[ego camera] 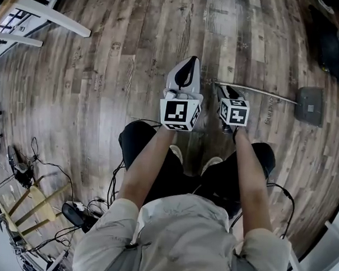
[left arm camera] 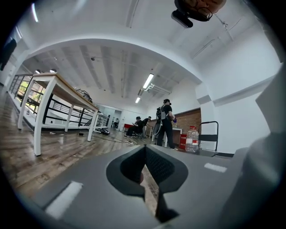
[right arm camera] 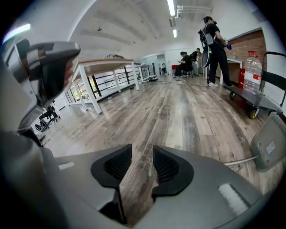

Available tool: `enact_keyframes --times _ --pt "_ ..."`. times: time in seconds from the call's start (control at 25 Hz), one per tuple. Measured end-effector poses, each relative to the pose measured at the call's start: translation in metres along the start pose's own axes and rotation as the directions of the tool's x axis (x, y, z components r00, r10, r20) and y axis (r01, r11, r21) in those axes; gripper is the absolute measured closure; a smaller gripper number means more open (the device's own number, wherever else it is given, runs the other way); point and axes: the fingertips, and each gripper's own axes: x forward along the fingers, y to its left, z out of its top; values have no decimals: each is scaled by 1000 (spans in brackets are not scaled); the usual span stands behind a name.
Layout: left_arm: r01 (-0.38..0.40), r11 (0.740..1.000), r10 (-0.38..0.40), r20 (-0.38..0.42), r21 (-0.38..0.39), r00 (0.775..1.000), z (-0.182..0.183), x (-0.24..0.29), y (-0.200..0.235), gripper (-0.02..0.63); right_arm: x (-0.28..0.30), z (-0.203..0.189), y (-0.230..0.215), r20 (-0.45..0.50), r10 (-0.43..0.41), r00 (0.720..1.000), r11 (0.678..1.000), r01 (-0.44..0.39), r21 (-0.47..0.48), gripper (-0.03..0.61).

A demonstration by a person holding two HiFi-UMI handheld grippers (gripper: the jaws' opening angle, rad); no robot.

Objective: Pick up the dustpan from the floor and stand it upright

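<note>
My right tongs (ego camera: pixel 223 89) (right arm camera: pixel 142 154) hang low over the grey-brown wooden plank floor (ego camera: pixel 134 46) with the two pads apart and only bare boards showing between them. The grey flat square dustpan (ego camera: pixel 309 105) (right arm camera: pixel 269 147) lies on that floor, off to their outer side, not yet picked up. Its long thin metal handle (ego camera: pixel 255 92) (right arm camera: pixel 239 162) lies along the boards and reaches from the dustpan back toward my right tongs. The handle's free end stops just beside them, not between the pads. My left tongs (ego camera: pixel 187 65) (left arm camera: pixel 145 150) sit on the far side of the right ones from the dustpan, pointing level, tips closed together and holding nothing. Beyond the dustpan stands a low flat trolley (right arm camera: pixel 250 100) carrying a clear plastic water bottle (right arm camera: pixel 252 67). Farther off still a person in dark clothes (right arm camera: pixel 214 40) is standing. Well away from the dustpan, across the room, is a white-legged, wooden-topped surface (right arm camera: pixel 105 67) (left arm camera: pixel 53 85).
</note>
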Motion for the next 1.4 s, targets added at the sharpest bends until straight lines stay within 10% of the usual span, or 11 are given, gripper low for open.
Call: enact_keyframes --times 0.6,1.4 --pt "-48 998 48 -3 -37 999 -214 71 66 594 272 -150 -73 -224 -19 974 998 32 55 419" --pt "-61 997 60 -34 -39 998 -274 83 75 594 331 -182 -100 -222 -71 972 992 92 85 509"
